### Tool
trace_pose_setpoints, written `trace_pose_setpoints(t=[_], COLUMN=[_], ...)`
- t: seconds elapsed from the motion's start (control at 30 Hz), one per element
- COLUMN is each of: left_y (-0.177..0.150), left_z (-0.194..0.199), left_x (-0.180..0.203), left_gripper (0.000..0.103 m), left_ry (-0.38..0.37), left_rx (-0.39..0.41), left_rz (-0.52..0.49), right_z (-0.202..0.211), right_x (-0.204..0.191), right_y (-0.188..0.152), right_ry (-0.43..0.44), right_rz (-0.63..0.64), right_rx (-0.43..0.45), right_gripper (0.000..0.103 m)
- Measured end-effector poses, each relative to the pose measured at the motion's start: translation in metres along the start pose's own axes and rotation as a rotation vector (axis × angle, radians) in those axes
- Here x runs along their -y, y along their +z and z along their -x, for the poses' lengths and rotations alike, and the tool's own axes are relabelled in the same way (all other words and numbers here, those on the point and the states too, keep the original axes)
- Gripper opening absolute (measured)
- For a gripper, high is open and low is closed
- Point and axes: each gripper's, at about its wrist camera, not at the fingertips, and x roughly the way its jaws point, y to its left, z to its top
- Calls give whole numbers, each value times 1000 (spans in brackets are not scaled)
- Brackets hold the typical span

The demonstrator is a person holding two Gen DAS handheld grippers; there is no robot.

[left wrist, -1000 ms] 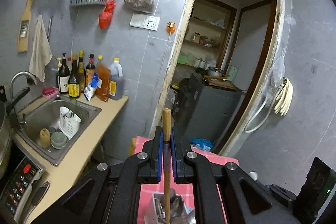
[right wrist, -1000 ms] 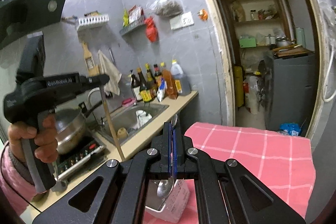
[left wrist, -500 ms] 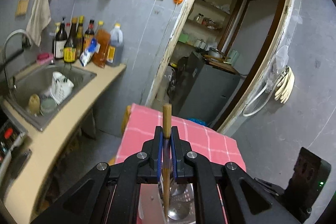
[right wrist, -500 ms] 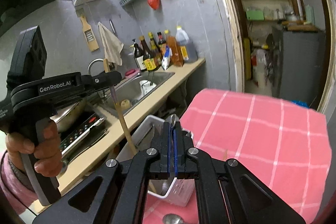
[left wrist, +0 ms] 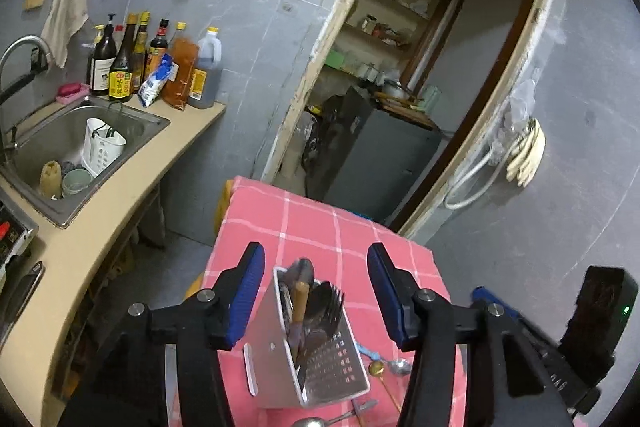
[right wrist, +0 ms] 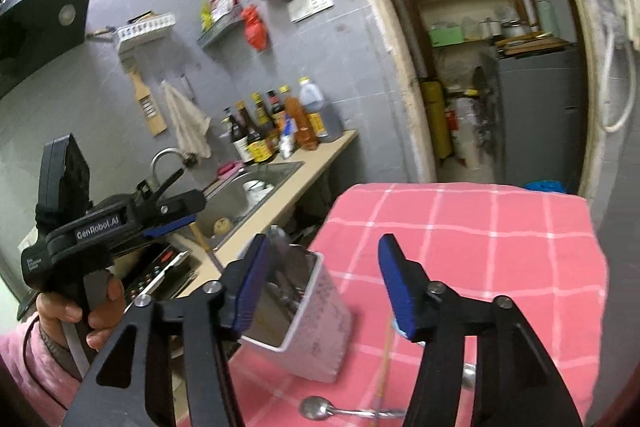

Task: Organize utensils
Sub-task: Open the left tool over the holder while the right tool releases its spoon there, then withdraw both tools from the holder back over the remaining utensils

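A white perforated utensil holder [left wrist: 316, 355] stands on the pink checked tablecloth [left wrist: 320, 227]. It holds a wooden-handled utensil [left wrist: 299, 303], a fork and spoons. My left gripper [left wrist: 316, 291] is open and empty above the holder. My right gripper [right wrist: 324, 287] is open and empty just right of the holder [right wrist: 308, 319]. The left gripper [right wrist: 120, 223] shows at the left of the right wrist view. Loose spoons [left wrist: 394, 366] and a chopstick lie on the cloth beside the holder; one spoon [right wrist: 320, 407] lies near the front edge.
A counter with a sink [left wrist: 68, 143], bottles [left wrist: 120, 67] and an induction cooker [right wrist: 160, 275] runs along the left. A doorway [left wrist: 400, 87] with a grey cabinet lies behind the table. The table's left edge drops to the floor.
Both grippers were shut, the left on a wooden-handled utensil and the right on a spoon. Both have opened, the utensils now stand in the holder, and the cameras tilted downward.
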Motion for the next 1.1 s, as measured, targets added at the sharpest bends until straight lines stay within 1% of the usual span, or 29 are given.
trace_pose_setpoints(t=[0.03, 0.07, 0.1, 0.13, 0.17, 0.2, 0.27, 0.3, 0.33, 0.57, 0.63, 0.77, 0.97, 1.1], left_y=[-1, -3, -3, -5, -8, -11, -18, -22, -26, -50, -55, -64, -82, -100], left_z=[0, 1, 1, 2, 5, 6, 8, 8, 7, -4, -12, -25, -40, -45], left_x=[2, 6, 8, 12, 18, 22, 35, 41, 48, 91, 101, 116, 131, 132], left_gripper=[51, 52, 59, 64, 72, 77, 83, 86, 86, 87, 87, 87, 87, 87], left_ry=[-4, -7, -9, -11, -11, -14, -26, -31, -40, -120, -144, -165, -174, -174], left_rx=[-2, -3, -4, -2, 7, 13, 11, 5, -3, -83, -119, -162, -219, -267], left_rz=[-3, -9, -14, -21, -31, -41, -73, -88, -105, -215, -231, -253, -294, -301], right_z=[7, 13, 20, 26, 34, 41, 53, 59, 63, 87, 93, 103, 105, 102], right_x=[4, 8, 13, 17, 24, 30, 42, 49, 55, 91, 101, 117, 129, 133], right_y=[0, -2, -4, -5, -9, -12, -17, -21, -26, -58, -71, -94, -128, -144], right_ry=[-19, -37, -59, -75, -101, -124, -163, -182, -199, -293, -323, -360, -372, -372], right_rz=[-4, -7, -11, -15, -22, -29, -48, -61, -72, -143, -168, -226, -288, -321], right_rx=[9, 18, 25, 30, 37, 41, 45, 42, 36, -32, -57, -97, -160, -194], right_gripper=[64, 72, 79, 82, 88, 93, 96, 96, 97, 97, 97, 97, 97, 97])
